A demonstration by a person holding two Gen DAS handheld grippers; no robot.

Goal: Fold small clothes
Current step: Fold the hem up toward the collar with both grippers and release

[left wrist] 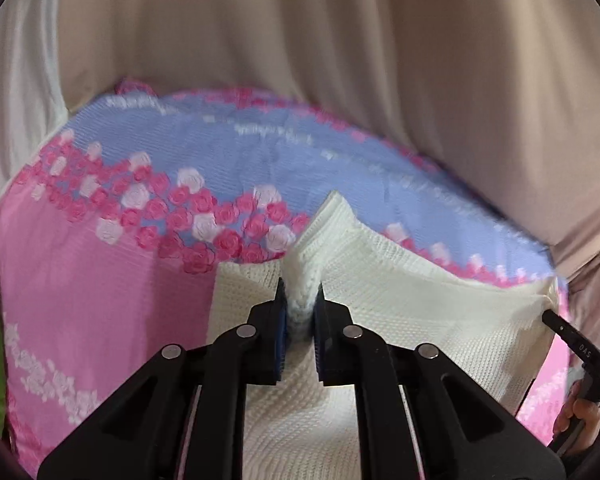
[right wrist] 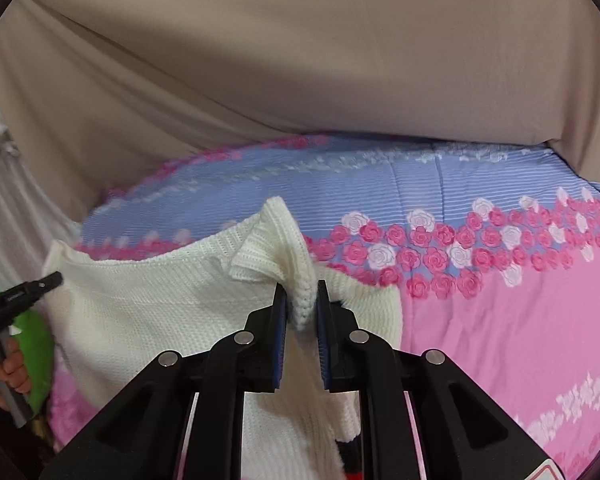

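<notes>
Beige draped cloth [left wrist: 340, 40] behind, pink-and-blue rose-print bedsheet [left wrist: 100, 300] below. White knitted garment [left wrist: 400, 300] lifted off sheet, stretched between 2 grippers — left gripper [left wrist: 300, 304] clenched on edge at 6 o'clock, right gripper [right wrist: 302, 300] pinching bunched rib likewise.

The left gripper [left wrist: 300, 300] is a matte black plastic linkage: two broad angular arms with triangular cut-outs, each carrying two round silver pivot pins. Its flat fingers [left wrist: 278, 332] bear blue ribbed pads on their inner faces. The right gripper [right wrist: 302, 300] is built the same, black with silver pins and blue-lined fingers [right wrist: 326, 344], and shows a red-and-white label corner at its lower right edge. Seen from the other camera, each gripper is a slim black bar with small white lettering, on a grey handle wrapped by a bare hand [right wrist: 8, 372].
</notes>
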